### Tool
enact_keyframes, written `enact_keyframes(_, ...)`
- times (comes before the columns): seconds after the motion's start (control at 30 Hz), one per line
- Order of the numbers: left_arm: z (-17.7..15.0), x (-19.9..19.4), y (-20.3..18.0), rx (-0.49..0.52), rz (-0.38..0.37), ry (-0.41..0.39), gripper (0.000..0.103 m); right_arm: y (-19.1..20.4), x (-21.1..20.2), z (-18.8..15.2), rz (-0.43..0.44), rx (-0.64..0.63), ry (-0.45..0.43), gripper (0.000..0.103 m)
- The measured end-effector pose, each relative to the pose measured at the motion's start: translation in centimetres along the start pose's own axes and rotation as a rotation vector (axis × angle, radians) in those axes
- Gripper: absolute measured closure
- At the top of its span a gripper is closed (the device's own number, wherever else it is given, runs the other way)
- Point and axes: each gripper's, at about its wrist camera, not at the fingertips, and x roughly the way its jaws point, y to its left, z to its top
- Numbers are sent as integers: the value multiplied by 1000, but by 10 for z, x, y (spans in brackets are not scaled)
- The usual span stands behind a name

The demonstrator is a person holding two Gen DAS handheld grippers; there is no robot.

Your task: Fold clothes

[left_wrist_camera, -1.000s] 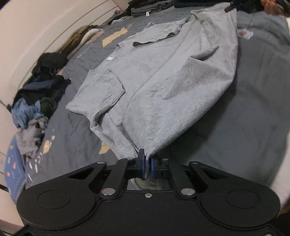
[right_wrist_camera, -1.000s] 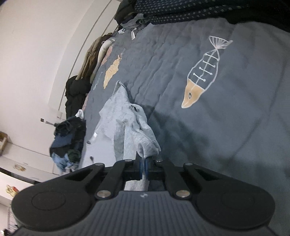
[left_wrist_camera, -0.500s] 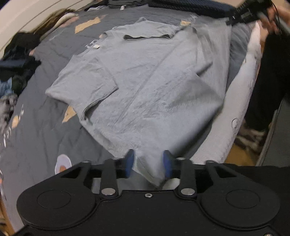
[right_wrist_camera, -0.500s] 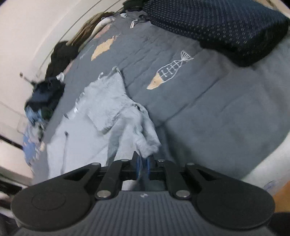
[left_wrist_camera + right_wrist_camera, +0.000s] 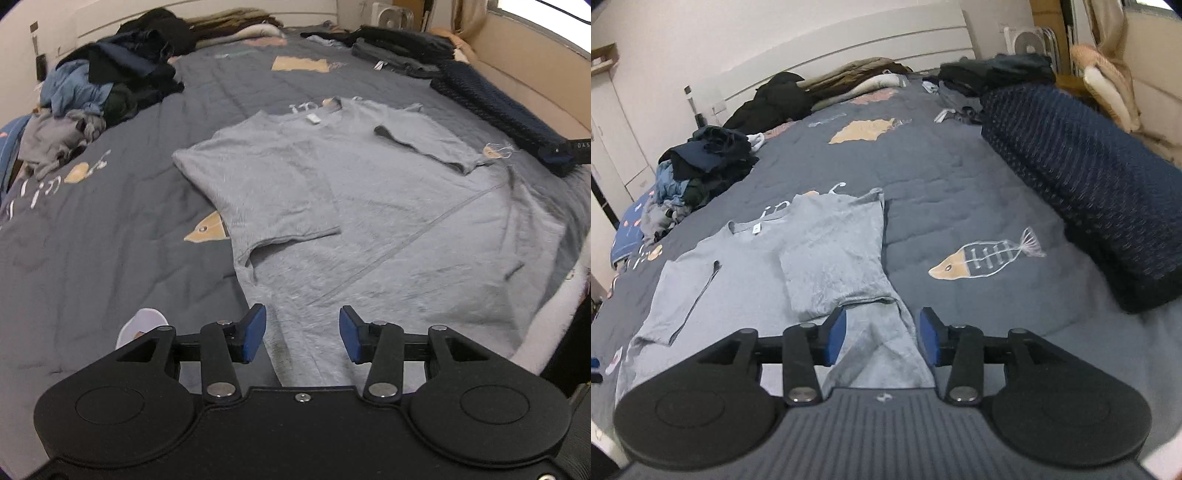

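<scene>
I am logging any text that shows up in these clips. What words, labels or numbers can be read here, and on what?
"DAS": white letters on a black strap at the right edge of the left wrist view; cut off by the frame.
White neck tag of the grey T-shirt: too small to read.
White marks on the bedspread: illegible.

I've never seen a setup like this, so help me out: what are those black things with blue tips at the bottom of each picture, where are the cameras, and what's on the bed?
Those are two hand-held grasping tools that a person carries, one per hand. Each has a camera looking forward along its two blue-padded fingers, so one picture comes from the left tool and the other from the right tool. Both look over a bed with a dark grey quilt printed with fish. A grey T-shirt lies spread on it, both sleeves folded in. An unsorted clothes pile sits at the far left and a dark blue folded blanket on the right. Nothing is held: both tools' jaws are opening, with the shirt's fabric lying loose below them.
</scene>
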Motion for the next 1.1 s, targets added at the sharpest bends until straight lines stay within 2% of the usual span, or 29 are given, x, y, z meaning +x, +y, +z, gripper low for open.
enact_keyframes(0.17, 0, 13, -1, 2, 5, 20, 59, 5, 21, -11, -5, -90, 67, 60)
enact_keyframes(0.37, -2, 24, -2, -5, 15, 43, 59, 21, 20, -17, -12, -272, 35, 60)
enact_keyframes(0.43, -4, 26, -3, -5, 15, 50, 59, 30, 21, -21, -6, -368, 30, 59)
enact_keyframes(0.53, -5, 29, -4, 5, 18, 58, 59, 40, 32, -27, -7, -487, 60, 59)
enact_keyframes(0.77, -4, 39, -3, 3, 21, 66, 59, 27, 62, -22, -16, -477, 145, 59)
enact_keyframes(0.93, -4, 44, -2, -1, 12, 72, 59, 10, 66, -13, 41, -352, 127, 59)
enact_keyframes(1.03, -3, 49, 0, -10, 11, 79, 59, 10, 72, -15, 47, -339, 146, 59)
enact_keyframes(1.1, -4, 50, -2, 4, 5, 79, 61, 10, 77, -17, 50, -333, 162, 64)
